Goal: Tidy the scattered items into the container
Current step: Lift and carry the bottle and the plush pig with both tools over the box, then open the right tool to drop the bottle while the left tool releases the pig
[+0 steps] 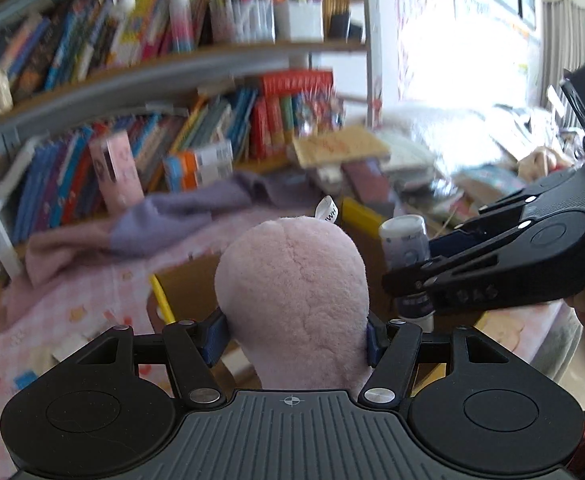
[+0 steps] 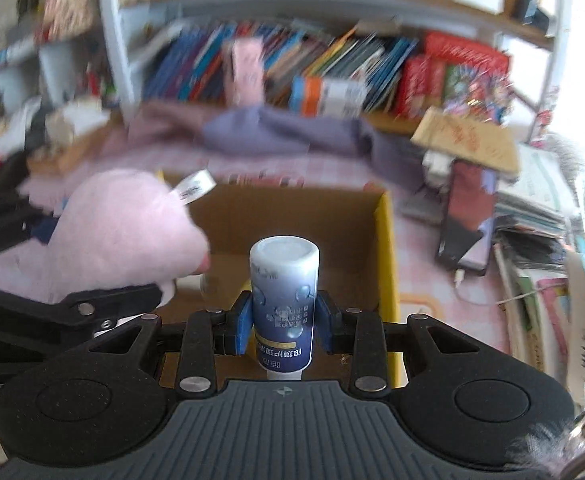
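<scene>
Clamped between the blue pads of my left gripper (image 1: 297, 338) is a pink plush toy (image 1: 292, 300), held over the open cardboard box (image 2: 332, 216) on the pink checked tablecloth (image 1: 72, 304). Just beside it, my right gripper (image 2: 284, 322) grips a small blue-and-white bottle (image 2: 283, 300) above that box.

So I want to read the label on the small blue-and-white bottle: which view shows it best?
The right wrist view: the small blue-and-white plastic bottle stands centred and close between the right tongs, its printed label facing the camera. The left wrist view shows only its cap and part of its side, off to the right.
</scene>
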`<action>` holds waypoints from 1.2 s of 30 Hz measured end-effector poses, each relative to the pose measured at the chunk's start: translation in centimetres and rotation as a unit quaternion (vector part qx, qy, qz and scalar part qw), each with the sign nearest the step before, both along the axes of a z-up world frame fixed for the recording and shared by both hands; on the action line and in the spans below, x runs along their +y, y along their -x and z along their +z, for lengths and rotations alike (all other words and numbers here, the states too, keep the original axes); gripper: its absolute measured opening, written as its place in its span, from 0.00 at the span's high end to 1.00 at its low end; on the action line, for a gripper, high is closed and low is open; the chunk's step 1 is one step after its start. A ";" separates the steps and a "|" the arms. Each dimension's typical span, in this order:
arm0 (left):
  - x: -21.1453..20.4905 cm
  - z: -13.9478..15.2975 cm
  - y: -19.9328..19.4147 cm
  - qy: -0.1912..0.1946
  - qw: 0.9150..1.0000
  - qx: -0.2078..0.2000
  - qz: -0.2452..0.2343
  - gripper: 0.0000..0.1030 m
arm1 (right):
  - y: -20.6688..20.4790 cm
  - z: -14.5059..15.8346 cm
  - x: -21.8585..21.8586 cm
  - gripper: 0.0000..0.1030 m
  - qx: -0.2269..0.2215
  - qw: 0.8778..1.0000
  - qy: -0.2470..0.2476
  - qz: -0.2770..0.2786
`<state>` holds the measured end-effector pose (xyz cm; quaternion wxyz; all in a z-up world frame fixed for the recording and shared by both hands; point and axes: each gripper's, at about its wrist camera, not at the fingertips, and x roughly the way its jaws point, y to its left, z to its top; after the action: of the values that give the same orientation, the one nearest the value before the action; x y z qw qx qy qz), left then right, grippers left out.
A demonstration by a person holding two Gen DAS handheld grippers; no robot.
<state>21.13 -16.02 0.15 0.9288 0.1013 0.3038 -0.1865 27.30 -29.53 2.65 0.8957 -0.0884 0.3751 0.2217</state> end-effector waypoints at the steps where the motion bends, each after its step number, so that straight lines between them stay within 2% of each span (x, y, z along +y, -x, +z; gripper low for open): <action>1: -0.3 -0.6 -0.4 -0.006 1.000 0.009 0.000 0.39 | -0.4 -0.7 0.3 0.70 0.008 1.000 0.008 0.010; 7: -1.4 -3.3 -2.2 -0.046 0.997 0.057 -0.003 0.38 | -2.2 -4.3 1.0 0.70 0.049 0.997 0.051 0.040; 10: -1.3 -3.6 -2.8 -0.035 0.996 0.077 -0.003 0.36 | -2.6 -4.7 0.7 0.70 0.056 0.997 0.046 0.041; 15: -1.6 -4.1 -3.9 -0.064 0.993 0.097 0.019 0.31 | -3.2 -5.1 0.8 0.70 0.061 0.996 0.043 0.052; 23: -2.0 -4.2 -3.9 -0.097 0.991 0.085 0.034 0.29 | -3.4 -5.5 1.3 0.70 0.063 0.996 0.045 0.051; 26: -2.2 -3.7 -3.3 -0.119 0.990 0.060 0.050 0.17 | -2.9 -4.9 1.2 0.66 0.047 0.997 0.046 0.047; 28: -2.0 -3.1 -2.7 -0.113 0.991 0.045 0.053 0.14 | -2.5 -4.1 0.6 0.64 0.036 0.998 0.029 0.045; 29: -1.8 -2.8 -2.5 -0.105 0.992 0.040 0.056 0.13 | -2.3 -3.8 0.3 0.63 0.031 0.998 0.023 0.043; 32: -1.3 -2.0 -2.1 -0.082 0.994 0.028 0.069 0.11 | -1.9 -3.0 -0.5 0.37 0.002 1.000 0.019 0.015; 34: -0.9 -1.5 -1.7 -0.062 0.994 0.016 0.084 0.04 | -1.9 -2.5 -1.2 0.34 -0.001 1.000 -0.004 0.004; 36: -0.5 -0.9 -1.2 -0.041 0.995 0.004 0.090 0.03 | -1.8 -2.2 -1.7 0.26 -0.004 1.000 -0.026 -0.008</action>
<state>22.37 -16.57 -0.78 0.9357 0.1107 0.3228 -0.0897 29.14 -31.22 0.48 0.9007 -0.0632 0.3668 0.2240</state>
